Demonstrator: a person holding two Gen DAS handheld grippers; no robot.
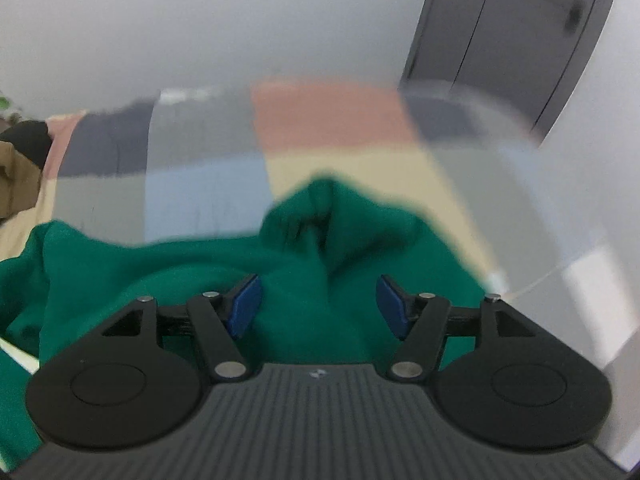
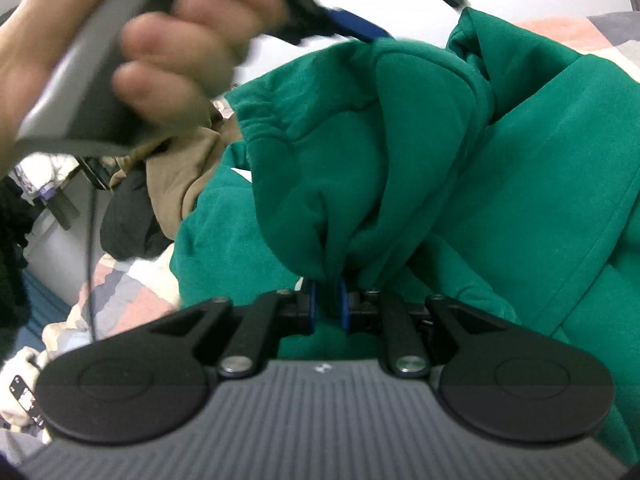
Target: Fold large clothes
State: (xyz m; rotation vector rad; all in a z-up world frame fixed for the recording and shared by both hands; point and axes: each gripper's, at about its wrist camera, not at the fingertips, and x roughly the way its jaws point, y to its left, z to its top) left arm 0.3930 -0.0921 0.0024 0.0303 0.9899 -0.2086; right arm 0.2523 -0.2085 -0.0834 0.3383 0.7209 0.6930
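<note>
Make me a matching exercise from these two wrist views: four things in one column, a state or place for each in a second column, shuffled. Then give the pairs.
Things:
1. left gripper
2. right gripper
3. green sweatshirt
4. tan garment

States or places:
A. bunched up, hanging from a pair of jaws
B. jaws apart, nothing pinched
C. lying in a heap behind the green fabric
D. jaws closed on green cloth

Pairs: 1-B, 2-D, 3-A, 4-C
</note>
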